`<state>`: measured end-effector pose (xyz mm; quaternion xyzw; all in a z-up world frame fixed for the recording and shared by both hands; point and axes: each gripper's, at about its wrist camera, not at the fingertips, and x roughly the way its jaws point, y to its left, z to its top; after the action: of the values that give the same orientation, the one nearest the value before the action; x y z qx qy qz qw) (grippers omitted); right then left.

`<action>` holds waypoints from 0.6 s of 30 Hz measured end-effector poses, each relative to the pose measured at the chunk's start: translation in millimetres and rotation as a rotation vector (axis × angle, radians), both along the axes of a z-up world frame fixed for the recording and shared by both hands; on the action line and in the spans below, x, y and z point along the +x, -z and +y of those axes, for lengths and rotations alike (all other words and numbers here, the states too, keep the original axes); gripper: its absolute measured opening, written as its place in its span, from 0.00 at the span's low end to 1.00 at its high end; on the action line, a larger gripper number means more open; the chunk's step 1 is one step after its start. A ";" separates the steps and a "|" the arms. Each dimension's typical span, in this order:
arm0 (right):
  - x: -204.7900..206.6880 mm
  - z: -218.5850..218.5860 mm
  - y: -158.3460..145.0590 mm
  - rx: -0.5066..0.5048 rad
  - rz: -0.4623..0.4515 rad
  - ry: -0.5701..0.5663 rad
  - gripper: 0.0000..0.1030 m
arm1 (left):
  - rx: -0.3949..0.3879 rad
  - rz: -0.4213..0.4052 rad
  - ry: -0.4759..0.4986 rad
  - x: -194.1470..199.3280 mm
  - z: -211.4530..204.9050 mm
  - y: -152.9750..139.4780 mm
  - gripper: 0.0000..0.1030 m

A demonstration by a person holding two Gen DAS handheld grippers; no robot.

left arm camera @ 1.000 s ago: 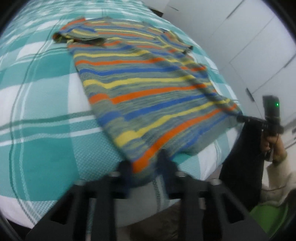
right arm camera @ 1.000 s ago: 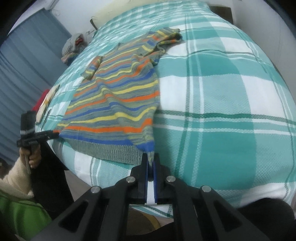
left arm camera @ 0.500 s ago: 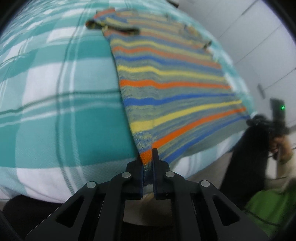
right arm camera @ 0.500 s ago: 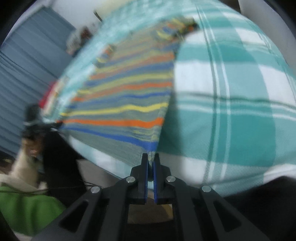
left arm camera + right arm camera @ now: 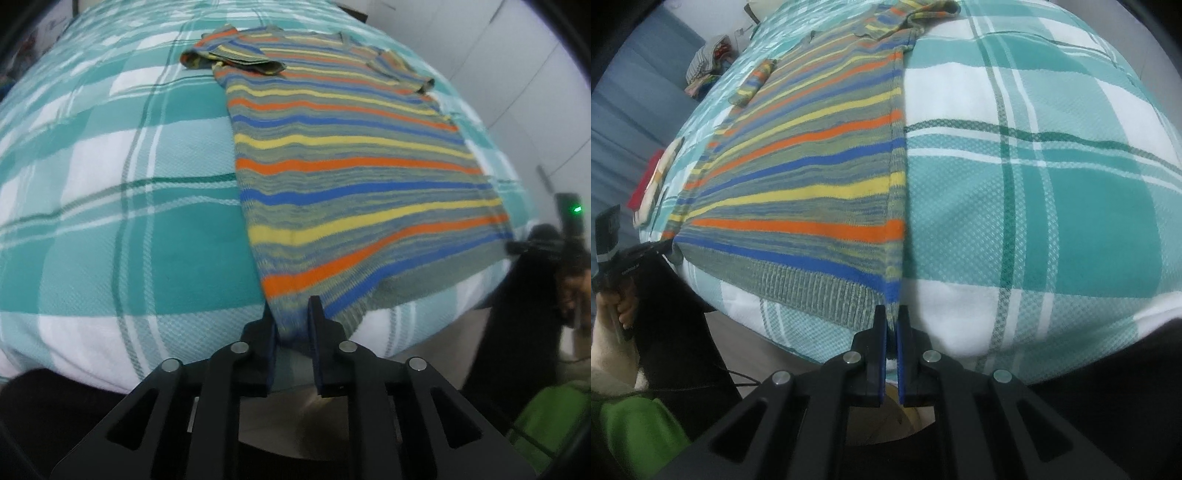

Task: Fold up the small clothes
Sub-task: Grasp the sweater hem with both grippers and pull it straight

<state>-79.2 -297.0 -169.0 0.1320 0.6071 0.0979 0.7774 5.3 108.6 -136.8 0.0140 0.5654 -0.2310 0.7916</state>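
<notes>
No legible text, label, brand or number on anything in view

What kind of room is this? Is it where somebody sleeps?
Probably a bedroom, yes. A striped sweater lies spread on a bed with a teal and white checked cover. White cupboard doors stand beside the bed, and blue curtains hang on the other side, near a small pile of clothes.
</notes>
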 end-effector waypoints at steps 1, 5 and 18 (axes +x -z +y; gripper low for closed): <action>0.6 0.5 0.2 -0.001 0.000 0.000 0.04 | -0.018 0.006 0.000 -0.1 1.0 0.7 0.24; 1.4 1.1 1.4 -0.003 -0.004 -0.003 0.04 | -0.088 0.018 0.008 -7.2 0.1 3.8 0.28; -4.9 2.0 -24.9 -0.025 -0.021 -0.017 0.04 | -0.166 0.094 -0.069 -12.3 33.1 -4.3 0.01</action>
<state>-84.1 -295.0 -144.1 0.1159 0.6012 0.0982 0.7845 -7.0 141.7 -132.5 -0.0820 0.5810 -0.2503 0.7701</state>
